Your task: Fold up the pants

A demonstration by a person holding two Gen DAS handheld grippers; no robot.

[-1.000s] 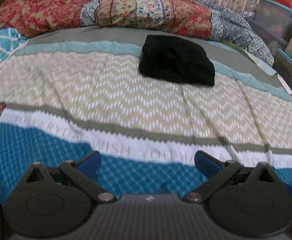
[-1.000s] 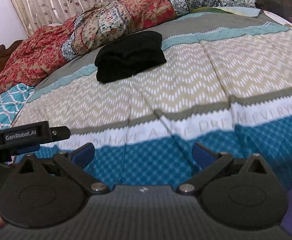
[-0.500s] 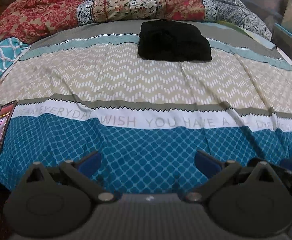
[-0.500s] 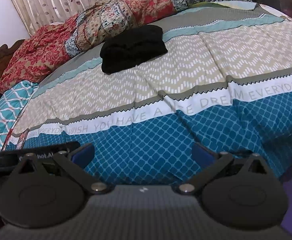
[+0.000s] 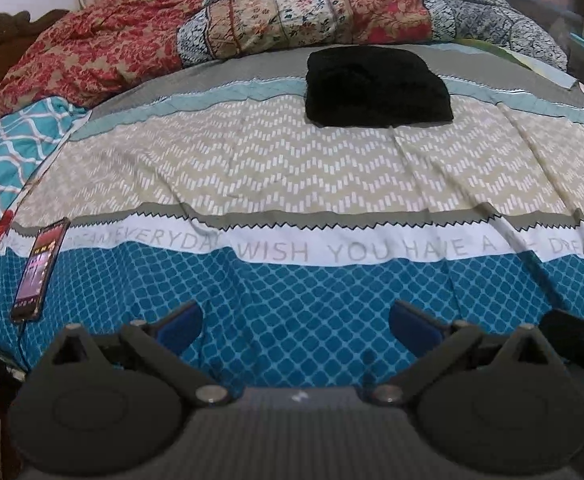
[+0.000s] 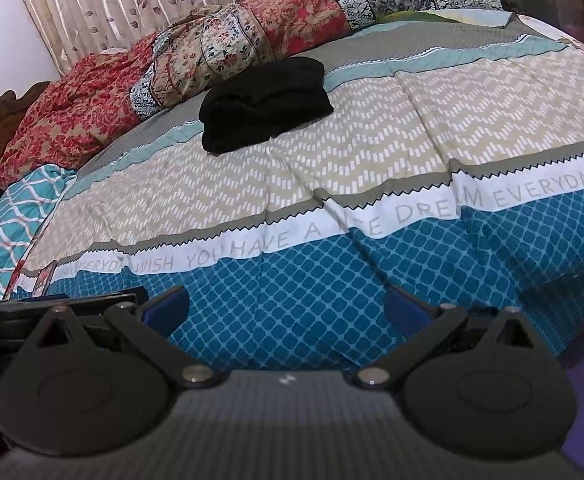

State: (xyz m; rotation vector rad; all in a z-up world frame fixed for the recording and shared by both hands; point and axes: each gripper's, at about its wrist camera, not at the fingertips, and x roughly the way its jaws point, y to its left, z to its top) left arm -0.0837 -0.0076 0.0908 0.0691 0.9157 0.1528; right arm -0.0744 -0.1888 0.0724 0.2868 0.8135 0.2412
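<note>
Black pants (image 5: 378, 88) lying bundled at 12 o'clock on bedsheet (image 5: 292, 176); 2 grippers, left gripper (image 5: 296, 320) and right gripper (image 6: 286, 312), hanging spread, empty (well apart from cloth); unfold flat before creasing.

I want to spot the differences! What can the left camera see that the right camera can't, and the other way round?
Only the left wrist view shows the whole phone, lying flat on the blue part of the bedspread; the right view catches just its corner. Only the right wrist view shows much of the leaf-print curtain and the bed's right edge. Both show the folded black pants near the patchwork quilt, the bedspread with its lettering, and an open, empty gripper: left gripper, right gripper.
</note>
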